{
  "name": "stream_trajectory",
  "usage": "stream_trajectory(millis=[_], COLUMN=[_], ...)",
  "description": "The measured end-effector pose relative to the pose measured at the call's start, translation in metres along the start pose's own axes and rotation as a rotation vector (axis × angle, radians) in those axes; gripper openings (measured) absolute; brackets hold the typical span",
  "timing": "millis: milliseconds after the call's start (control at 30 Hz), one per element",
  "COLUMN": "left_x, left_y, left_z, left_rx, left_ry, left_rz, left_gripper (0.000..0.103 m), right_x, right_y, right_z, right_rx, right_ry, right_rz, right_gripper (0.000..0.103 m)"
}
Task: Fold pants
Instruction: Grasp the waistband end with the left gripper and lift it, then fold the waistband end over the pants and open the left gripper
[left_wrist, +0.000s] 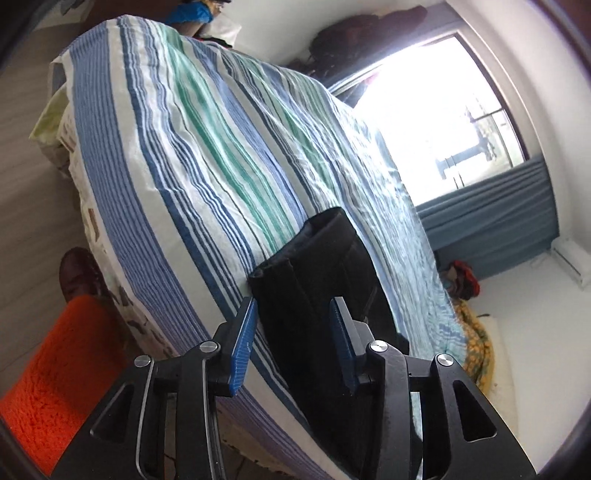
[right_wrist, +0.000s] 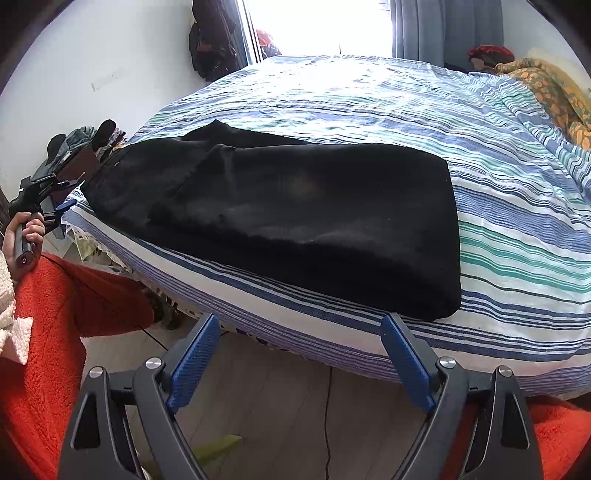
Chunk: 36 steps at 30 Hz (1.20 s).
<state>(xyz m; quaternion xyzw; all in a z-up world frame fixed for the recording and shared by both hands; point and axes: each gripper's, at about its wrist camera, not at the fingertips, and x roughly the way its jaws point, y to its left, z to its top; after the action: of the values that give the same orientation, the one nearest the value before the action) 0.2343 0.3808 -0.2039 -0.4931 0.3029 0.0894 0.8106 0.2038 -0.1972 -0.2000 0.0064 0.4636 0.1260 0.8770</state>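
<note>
Black pants (right_wrist: 295, 214) lie folded in a flat rectangle on the striped bed (right_wrist: 406, 110), near its front edge. They also show in the left wrist view (left_wrist: 325, 280), seen end-on. My right gripper (right_wrist: 299, 325) is open and empty, just off the bed's front edge, short of the pants. My left gripper (left_wrist: 293, 306) is open and empty, its fingers either side of the pants' near end without touching. It also shows in the right wrist view (right_wrist: 62, 208) at the bed's left corner, held in a hand.
A bright window (left_wrist: 436, 110) with a blue curtain (left_wrist: 491, 221) is beyond the bed. An orange patterned blanket (right_wrist: 554, 92) lies at the bed's far right. Clothes hang on the wall (right_wrist: 210, 40). Wood floor (right_wrist: 277, 406) lies below the bed edge. My orange fleece trousers (right_wrist: 55, 332) are at left.
</note>
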Motion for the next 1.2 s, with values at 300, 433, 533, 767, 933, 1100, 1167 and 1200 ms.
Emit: stream_trajectory(millis=[300,433,533,767,933,1100,1167,1200], left_x=[0.057,0.063,0.059,0.063,0.058,0.030,0.017,0.012], left_y=[-0.001,0.007,0.019,0.007,-0.024,-0.086,-0.116,-0.136], left_z=[-0.005,-0.004,-0.003,-0.006,-0.005,-0.004,-0.009,-0.014], left_rx=[-0.019,-0.077,-0.138,-0.072,-0.015,0.138,0.233,0.296], left_ry=[0.092,0.089,0.099,0.089,0.063,0.052,0.052,0.051], left_rz=[0.040,-0.015,-0.061,-0.012,0.036,0.006,-0.002,0.001], left_gripper=[0.064,0.041,0.027,0.024,0.020,0.019,0.019,0.019], right_x=[0.001,-0.001,-0.003,-0.009,-0.017,-0.029,-0.034,-0.037], right_y=[0.000,-0.004,-0.009,-0.017,-0.031,-0.050,-0.059,-0.064], right_z=[-0.001,-0.002,-0.002,0.001,0.001,-0.002,-0.003,-0.004], right_rx=[-0.009,0.011,0.031,0.079,0.138,0.214,0.252,0.272], right_ry=[0.009,0.005,0.000,-0.031,-0.066,-0.109,-0.129,-0.140], right_rz=[-0.002,-0.004,-0.005,0.003,0.013,0.016,0.017,0.016], right_gripper=[0.088,0.088,0.088,0.088,0.088,0.088,0.088,0.088])
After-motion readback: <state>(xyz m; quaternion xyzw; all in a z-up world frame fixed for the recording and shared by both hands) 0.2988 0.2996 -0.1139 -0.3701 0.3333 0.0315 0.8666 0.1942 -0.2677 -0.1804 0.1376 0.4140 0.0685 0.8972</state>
